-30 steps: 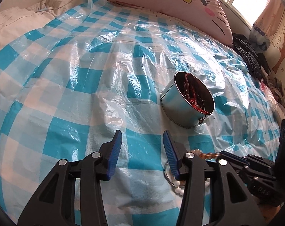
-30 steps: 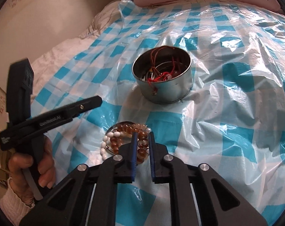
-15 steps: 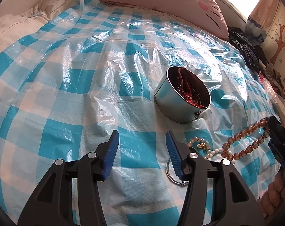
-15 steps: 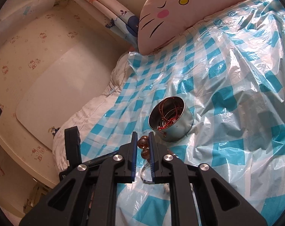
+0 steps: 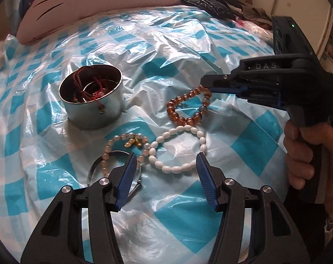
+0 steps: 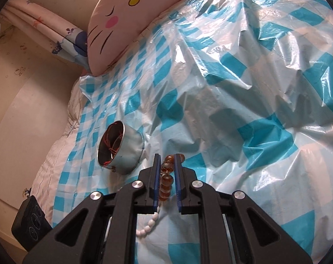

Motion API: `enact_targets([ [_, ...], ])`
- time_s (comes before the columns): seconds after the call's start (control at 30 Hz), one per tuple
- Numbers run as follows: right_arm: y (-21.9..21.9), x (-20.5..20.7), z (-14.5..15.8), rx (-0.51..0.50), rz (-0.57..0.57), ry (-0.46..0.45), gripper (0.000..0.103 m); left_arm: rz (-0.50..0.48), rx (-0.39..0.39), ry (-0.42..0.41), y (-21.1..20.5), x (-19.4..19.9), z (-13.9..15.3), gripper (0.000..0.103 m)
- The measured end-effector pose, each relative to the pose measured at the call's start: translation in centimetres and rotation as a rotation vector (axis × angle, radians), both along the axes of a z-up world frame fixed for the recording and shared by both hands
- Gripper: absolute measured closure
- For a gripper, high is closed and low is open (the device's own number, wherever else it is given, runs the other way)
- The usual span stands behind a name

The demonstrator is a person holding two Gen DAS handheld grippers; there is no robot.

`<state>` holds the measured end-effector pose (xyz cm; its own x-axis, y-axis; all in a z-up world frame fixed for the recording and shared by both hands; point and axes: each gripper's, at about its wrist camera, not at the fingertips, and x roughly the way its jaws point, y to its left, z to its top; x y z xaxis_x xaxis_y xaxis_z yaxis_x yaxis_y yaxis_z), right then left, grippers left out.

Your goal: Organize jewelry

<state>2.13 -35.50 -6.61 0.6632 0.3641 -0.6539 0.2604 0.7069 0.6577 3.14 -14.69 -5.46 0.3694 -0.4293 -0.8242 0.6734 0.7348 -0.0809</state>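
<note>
The right gripper reaches in sideways from the right, held level above the bed by a bare hand wrapped around its pistol-style handle, knuckles facing the middle of the bed. Its jaws are clenched on the top of an amber bead bracelet, which hangs down from the tips as a loop whose lower beads reach the blue-and-white checked plastic sheet; in the right wrist view the amber beads sit pinched between the two blue pads. The left gripper is low and close to the sheet, pointing forward toward the pillow end, its jaws spread wide and holding nothing. Just ahead of its tips lies a white bead bracelet in a loose ring, and touching that on the left is a pale pink bead bracelet with small gold charms. A thin metal bangle lies partly under the left finger. Further back and to the left stands a round metal tin, upright, with red cords and another metal ring inside it. The amber bracelet hangs to the right of the tin, apart from it. A pink cat-face pillow rests at the head of the bed.
</note>
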Motion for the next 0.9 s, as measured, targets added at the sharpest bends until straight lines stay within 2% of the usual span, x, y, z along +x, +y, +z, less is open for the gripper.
enact_targets([
  [0.1, 0.4, 0.2, 0.0, -0.030, 0.004, 0.019, 0.067, -0.033, 0.026, -0.011, -0.8, -0.6, -0.4, 0.050],
  [0.17, 0.5, 0.1, 0.1, -0.042, 0.005, 0.017, 0.066, -0.049, 0.027, -0.029, -1.2, -1.0, -0.4, 0.050],
  [0.3, 0.3, 0.3, -0.4, -0.041, -0.004, 0.037, 0.060, -0.075, 0.035, -0.007, -1.8, -1.1, -0.9, 0.051],
  [0.43, 0.3, 0.6, -0.9, -0.043, -0.003, 0.063, 0.058, -0.098, 0.044, 0.016, -1.8, -1.1, -1.2, 0.081],
  [0.5, 0.3, 0.8, -1.1, -0.048, -0.001, 0.074, 0.057, -0.095, 0.026, 0.036, -1.5, -0.9, -1.0, 0.087],
  [0.53, 0.3, 0.9, -1.1, -0.054, 0.000, 0.080, 0.057, -0.090, 0.002, 0.056, -1.1, -0.8, -0.8, 0.096],
  [0.7, 1.5, 2.1, -1.6, -0.133, 0.033, 0.129, 0.055, 0.007, -0.210, 0.156, 2.5, 1.1, 1.1, 0.096],
  [0.8, 2.8, 2.8, -1.5, -0.210, 0.070, 0.141, 0.046, 0.063, -0.325, 0.198, 4.8, 2.3, 1.8, 0.096],
  [0.87, 3.6, 3.1, -1.4, -0.263, 0.099, 0.145, 0.045, 0.090, -0.384, 0.217, 5.9, 2.8, 2.1, 0.096],
  [0.9, 3.7, 3.1, -1.4, -0.258, 0.112, 0.134, 0.050, 0.103, -0.411, 0.224, 6.4, 3.1, 2.3, 0.096],
])
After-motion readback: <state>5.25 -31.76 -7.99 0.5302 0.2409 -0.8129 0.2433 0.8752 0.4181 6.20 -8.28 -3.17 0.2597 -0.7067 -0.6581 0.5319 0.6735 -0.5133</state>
